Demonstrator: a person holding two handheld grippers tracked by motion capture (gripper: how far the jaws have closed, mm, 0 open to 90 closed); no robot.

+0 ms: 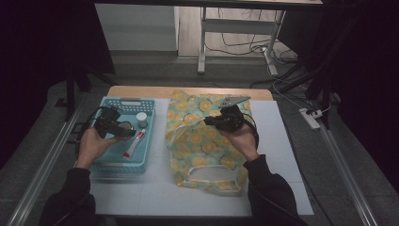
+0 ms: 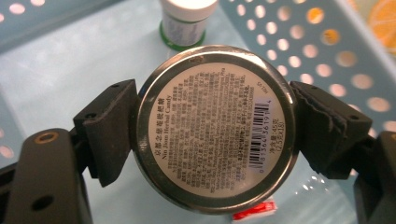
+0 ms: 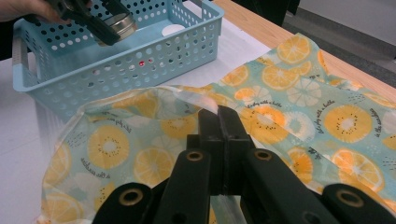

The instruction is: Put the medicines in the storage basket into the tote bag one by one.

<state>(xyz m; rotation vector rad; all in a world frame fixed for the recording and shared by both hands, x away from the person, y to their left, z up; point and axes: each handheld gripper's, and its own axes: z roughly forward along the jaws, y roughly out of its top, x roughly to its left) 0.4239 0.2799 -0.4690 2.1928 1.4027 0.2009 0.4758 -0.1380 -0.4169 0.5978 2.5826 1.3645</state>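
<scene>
- Dim room, wooden table [image 1: 141, 90] with a white mat [image 1: 282, 141] over most of it; desk legs and cables on the floor behind.
- Landmark: blue perforated basket [image 1: 147, 143], at the left part of the mat.
- Left gripper [image 1: 123, 131] sits over the basket's middle, held in the person's left hand [image 1: 94, 143]; jaws clamp a round metal candy tin [image 2: 215, 128] from both sides, pads touching its rim.
- Tin is lifted clear of the basket floor, printed label with barcode facing the left gripper camera.
- Small white-capped bottle [image 2: 187, 21] stands inside the basket, just beyond the tin, toward the far wall.
- Red-and-white tube [image 1: 133, 143] lies on the basket floor, near its right wall, below the tin.
- Lemon-print bag [image 1: 202, 141] lies flat on the mat just right of the basket, handle opening toward the person.
- Right gripper [image 1: 208, 121], right of the basket, is clenched; its jaws pinch the bag's upper layer and raise it slightly.
- Right hand [image 1: 244, 136] rests over the bag.
</scene>
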